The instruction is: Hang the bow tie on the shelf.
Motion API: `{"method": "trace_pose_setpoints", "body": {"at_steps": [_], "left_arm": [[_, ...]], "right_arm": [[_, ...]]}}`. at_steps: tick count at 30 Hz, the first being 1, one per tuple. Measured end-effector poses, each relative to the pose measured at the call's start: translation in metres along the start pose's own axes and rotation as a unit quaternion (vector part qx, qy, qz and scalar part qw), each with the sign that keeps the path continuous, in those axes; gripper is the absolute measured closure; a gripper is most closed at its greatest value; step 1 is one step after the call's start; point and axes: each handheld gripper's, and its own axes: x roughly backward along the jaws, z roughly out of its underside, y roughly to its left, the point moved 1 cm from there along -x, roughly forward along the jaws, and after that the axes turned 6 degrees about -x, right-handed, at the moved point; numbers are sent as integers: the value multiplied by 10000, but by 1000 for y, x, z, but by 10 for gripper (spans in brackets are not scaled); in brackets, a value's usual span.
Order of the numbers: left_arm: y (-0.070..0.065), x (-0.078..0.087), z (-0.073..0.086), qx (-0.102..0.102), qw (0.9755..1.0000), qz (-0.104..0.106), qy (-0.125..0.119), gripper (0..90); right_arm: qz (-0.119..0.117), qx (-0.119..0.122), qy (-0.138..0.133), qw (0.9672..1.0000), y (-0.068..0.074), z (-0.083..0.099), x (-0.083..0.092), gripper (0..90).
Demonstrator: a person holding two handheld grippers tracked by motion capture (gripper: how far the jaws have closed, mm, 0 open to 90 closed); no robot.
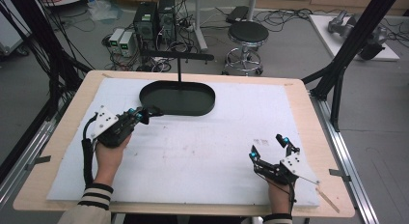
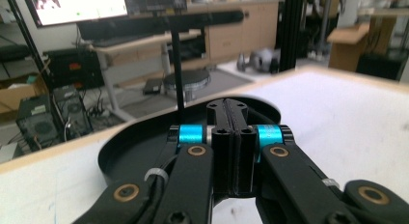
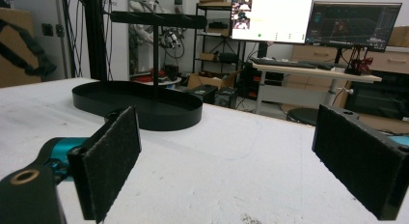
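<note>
Left claw: I held my left claw [image 1: 149, 112] at the near-left rim of the black oval tray [image 1: 193, 108], its jaws pressed together with nothing between them; in the left gripper view the shut tips [image 2: 231, 137] sat just over the tray's edge [image 2: 125, 147].
Right claw: my right claw [image 1: 270, 147] hovered over the near-right part of the tabletop [image 1: 299, 118], jaws spread wide and empty; the right gripper view showed its two dark pads [image 3: 113, 161] well apart above the white mat [image 3: 231, 175].
Tray: it stood at the far middle of the white mat [image 1: 193, 151], empty, with a thin black post [image 1: 180, 72] rising from its far side and carrying a horizontal bar [image 1: 178, 56].
Hands: my left hand [image 1: 111, 154] and right hand [image 1: 279, 192] came in from the near edge, a striped cuff [image 1: 96, 195] on the left.
Beyond the tabletop: a round stool [image 1: 247, 35] and computer towers [image 1: 154, 19] stood on the floor.
</note>
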Motion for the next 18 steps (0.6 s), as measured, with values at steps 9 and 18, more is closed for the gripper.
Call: {"method": "trace_pose_setpoints", "body": {"at_steps": [9, 18], "left_arm": [[10, -4, -20, 272, 9983, -168, -492, 889], [24, -20, -41, 346, 9971, -209, -643, 889]], "right_arm": [[12, -30, 5, 10000, -1, 0, 0, 90], [5, -19, -23, 10000, -1, -1, 0, 90]]}}
